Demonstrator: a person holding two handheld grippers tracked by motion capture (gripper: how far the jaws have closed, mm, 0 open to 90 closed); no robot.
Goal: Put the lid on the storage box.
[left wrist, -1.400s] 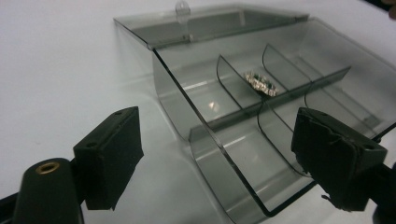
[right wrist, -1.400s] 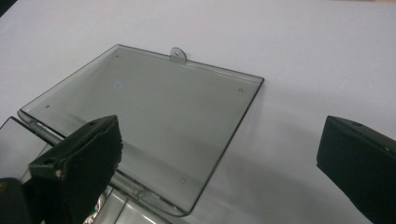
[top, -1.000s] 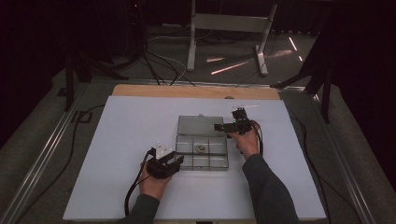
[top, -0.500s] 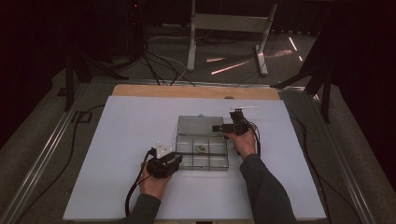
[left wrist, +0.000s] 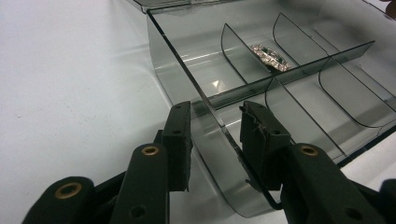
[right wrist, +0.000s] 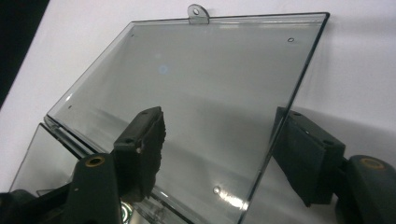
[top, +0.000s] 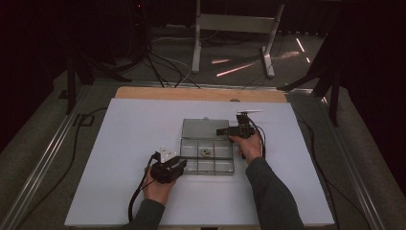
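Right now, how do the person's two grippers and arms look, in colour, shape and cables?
Both grippers are black. The left gripper has two blocky jaws on arms with brass-coloured rivets; the right gripper is built alike. A black cable trails from the left gripper, which carries a pale three-cornered plate. The person wears dark grey long sleeves.

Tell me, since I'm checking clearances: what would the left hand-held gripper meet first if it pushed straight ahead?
Probably the clear compartment box: its near side wall already stands between the open jaws of the left hand-held gripper. Whether either jaw touches it is unclear.
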